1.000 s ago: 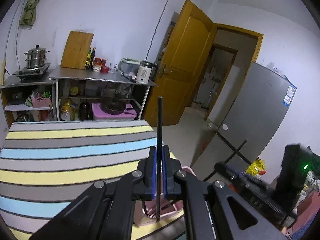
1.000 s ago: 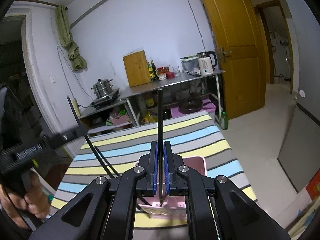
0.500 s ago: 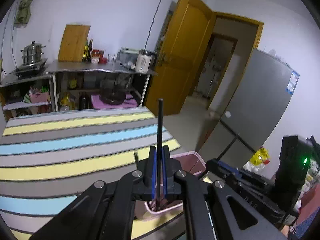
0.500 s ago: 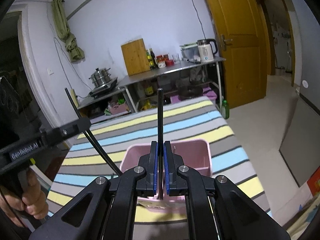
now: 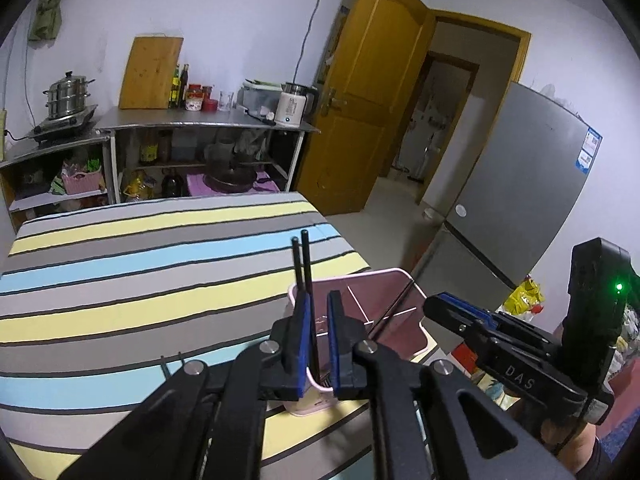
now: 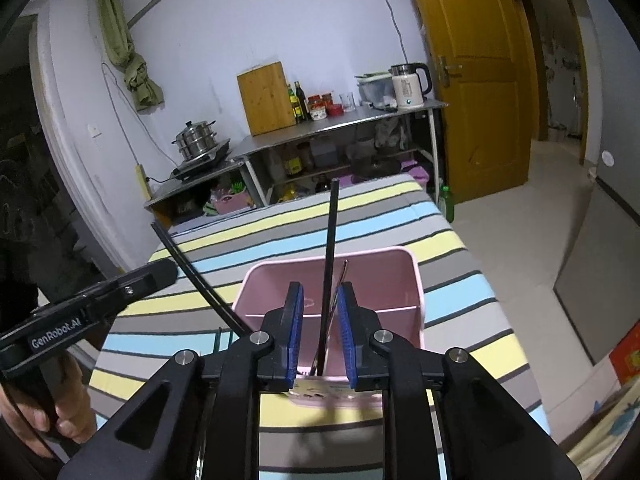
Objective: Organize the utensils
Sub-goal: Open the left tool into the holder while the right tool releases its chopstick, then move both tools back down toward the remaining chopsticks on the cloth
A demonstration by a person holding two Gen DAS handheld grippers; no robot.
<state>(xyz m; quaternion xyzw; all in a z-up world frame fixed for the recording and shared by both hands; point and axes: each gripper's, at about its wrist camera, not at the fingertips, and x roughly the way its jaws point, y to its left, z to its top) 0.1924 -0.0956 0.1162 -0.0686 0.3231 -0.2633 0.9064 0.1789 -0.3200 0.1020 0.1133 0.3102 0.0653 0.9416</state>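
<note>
While both grippers hover over the pink bin (image 6: pixel 372 280), jaws have just parted.
Left gripper (image 5: pixel 318 344) and right gripper (image 6: pixel 318 334) stand open; black chopsticks (image 6: pixel 329 256) lean loose between the pads.

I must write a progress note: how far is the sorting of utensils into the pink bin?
Done: right gripper has just opened; its chopstick stands free in the pink bin. In hand: left gripper jaws just opening around black chopsticks lowered into the bin. Left: withdrawing; other utensils unclear.

Both hand-held grippers tilt downward: the left hand-held gripper (image 5: pixel 318 336) and the right hand-held gripper (image 6: pixel 320 330) have just opened, jaws apart.
</note>
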